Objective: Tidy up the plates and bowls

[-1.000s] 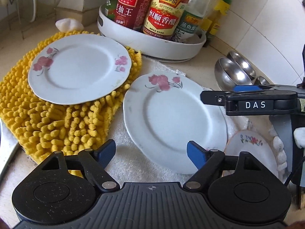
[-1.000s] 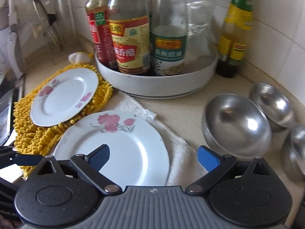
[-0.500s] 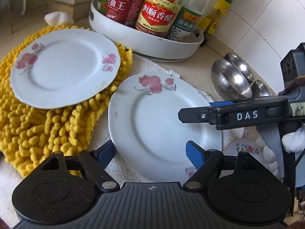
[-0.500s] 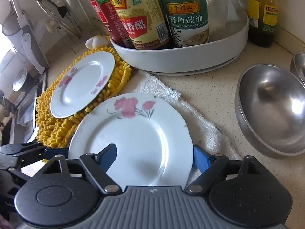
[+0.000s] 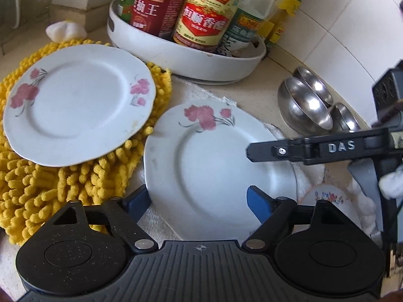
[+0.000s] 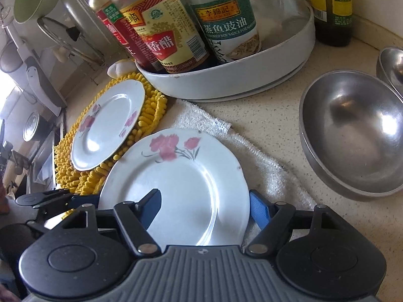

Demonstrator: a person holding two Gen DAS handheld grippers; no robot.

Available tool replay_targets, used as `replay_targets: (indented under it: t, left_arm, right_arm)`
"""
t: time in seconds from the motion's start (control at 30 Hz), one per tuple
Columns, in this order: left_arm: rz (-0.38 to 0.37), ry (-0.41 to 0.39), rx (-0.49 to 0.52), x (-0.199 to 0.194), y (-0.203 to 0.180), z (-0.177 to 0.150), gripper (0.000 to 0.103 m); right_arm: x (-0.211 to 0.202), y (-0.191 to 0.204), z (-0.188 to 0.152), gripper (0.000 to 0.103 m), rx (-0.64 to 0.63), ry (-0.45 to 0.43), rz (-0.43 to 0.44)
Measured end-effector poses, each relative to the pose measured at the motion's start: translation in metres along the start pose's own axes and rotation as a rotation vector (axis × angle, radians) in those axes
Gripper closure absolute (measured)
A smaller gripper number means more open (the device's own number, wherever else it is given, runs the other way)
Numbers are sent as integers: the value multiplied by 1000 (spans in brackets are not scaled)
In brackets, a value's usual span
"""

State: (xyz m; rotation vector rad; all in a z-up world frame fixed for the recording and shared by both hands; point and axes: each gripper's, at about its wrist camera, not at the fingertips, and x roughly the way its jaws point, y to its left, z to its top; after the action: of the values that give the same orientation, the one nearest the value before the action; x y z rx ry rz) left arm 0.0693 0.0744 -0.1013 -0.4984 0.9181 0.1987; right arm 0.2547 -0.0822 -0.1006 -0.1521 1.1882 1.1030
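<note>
A white plate with pink flowers [image 5: 214, 166] [image 6: 176, 183] lies on a white towel [image 6: 264, 166]. My left gripper [image 5: 199, 201] is open at the plate's near left rim, one pad beside the rim and the other above the plate. My right gripper [image 6: 205, 210] straddles the plate's right rim. Its jaws are closing, not pressing: the left pad hangs over the plate and the right pad sits just outside the edge. One of its fingers [image 5: 314, 148] reaches over the plate from the right. A second flowered plate [image 5: 75, 103] [image 6: 108, 123] rests on a yellow mat [image 5: 63, 188].
Three steel bowls [image 5: 307, 105] sit by the tiled wall, the largest [image 6: 352, 136] right of the towel. A white tray of sauce bottles [image 5: 186, 55] [image 6: 226, 80] stands behind the plates. A small flowered dish [image 5: 330, 201] lies at the right. A sink area is at far left.
Both grippers have come closer to the plate on the towel. The right gripper has rolled and tipped down; its jaws have narrowed and its left finger now hangs over the plate.
</note>
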Motion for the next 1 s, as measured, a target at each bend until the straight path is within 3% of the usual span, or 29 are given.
replay_targets:
  t: [0.23,0.47,0.63,1.0]
  left_arm:
    - [51,9,-8,-1,-4,1,21]
    - [73,-42,-11,-20,-5,13,21]
    - [66,-62,-4,-28,-8,19,21]
    - [3,-90,116,-41,-41,22,20]
  right_arm:
    - [-15,1,-3,9,28,-35,48]
    - [-25,6,0,9,68,-54,82]
    - [-37,11,-2,9,84,-65,77]
    - [-84,6,-28,9,171,-141,30]
